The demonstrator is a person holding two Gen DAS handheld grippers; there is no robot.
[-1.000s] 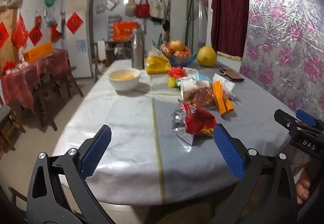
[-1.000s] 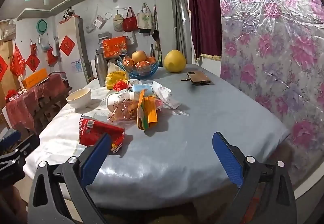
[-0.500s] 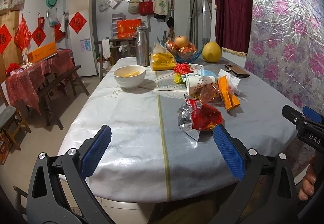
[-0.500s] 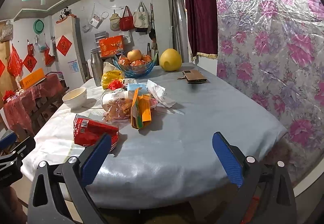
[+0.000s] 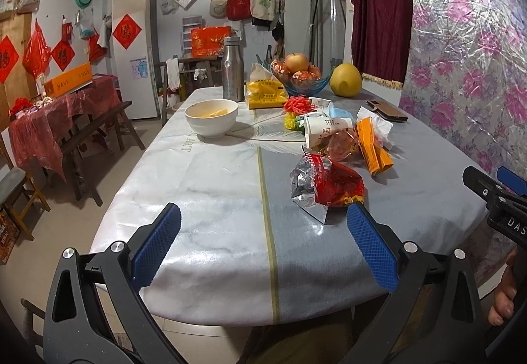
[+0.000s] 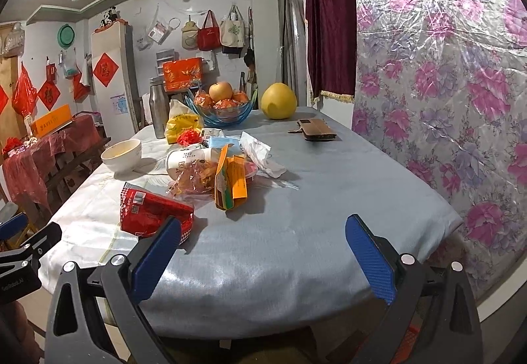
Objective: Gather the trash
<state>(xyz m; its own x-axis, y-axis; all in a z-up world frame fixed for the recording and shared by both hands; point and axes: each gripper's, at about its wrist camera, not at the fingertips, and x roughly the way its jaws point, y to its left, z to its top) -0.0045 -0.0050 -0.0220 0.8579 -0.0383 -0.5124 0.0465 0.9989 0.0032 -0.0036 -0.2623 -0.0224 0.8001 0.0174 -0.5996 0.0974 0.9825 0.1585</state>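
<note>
Both views have drifted slightly back from the worktop (image 5: 204, 186); my left tongs (image 5: 263, 245) and right tongs (image 6: 263, 252) gape released, and the red foil wrapper (image 5: 329, 186) at frame centre looks light, crinkly, slippery, best pinched at its silver torn edge.

Table (image 5: 210, 186) cover: glossy smooth vinyl. Snack bag (image 5: 326, 186): shiny red foil, silver inside, crinkled. Flask (image 5: 232, 69): brushed metal. Bowl (image 5: 211, 113): glazed ceramic. Fruit dish (image 6: 227, 112): clear blue glass/plastic. Hand-held gripper pads (image 5: 158, 242): textured blue rubber.
</note>
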